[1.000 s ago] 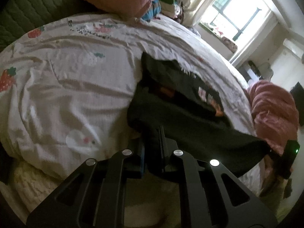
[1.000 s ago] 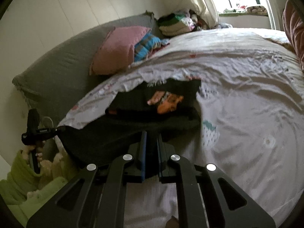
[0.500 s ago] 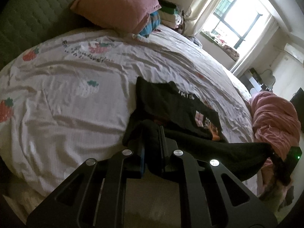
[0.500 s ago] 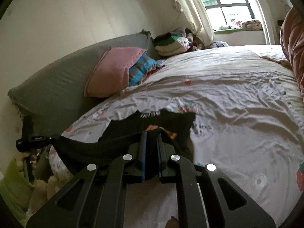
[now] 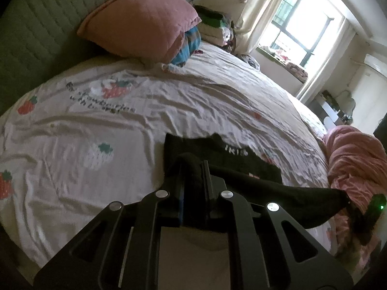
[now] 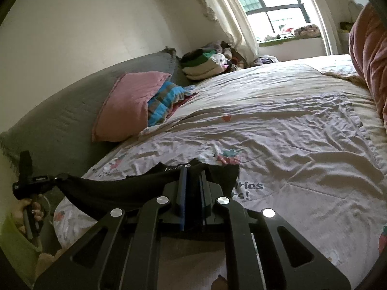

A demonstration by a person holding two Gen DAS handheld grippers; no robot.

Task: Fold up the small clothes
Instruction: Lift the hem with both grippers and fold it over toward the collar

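A small black garment (image 5: 232, 159) with white lettering hangs stretched between my two grippers above the bed. My left gripper (image 5: 193, 166) is shut on one end of its edge. My right gripper (image 6: 192, 171) is shut on the other end; the cloth (image 6: 125, 188) spans left from it to the other gripper (image 6: 31, 181). In the left wrist view the right gripper (image 5: 362, 207) shows at the far right, with a green light, holding the taut edge. The garment's lower part drapes toward the sheet, mostly hidden behind my fingers.
The bed sheet (image 5: 96, 130) has strawberry prints and wrinkles. A pink pillow (image 5: 142, 24) and striped cloth (image 6: 164, 101) lie by the grey headboard (image 6: 60, 111). Folded clothes (image 6: 205, 65) are stacked near the window. A pink blanket (image 5: 355, 159) lies at the right.
Both grippers have lifted the black garment's edge up and drawn it toward me. Less of the garment and its orange print lies flat on the sheet; the views tilt higher.
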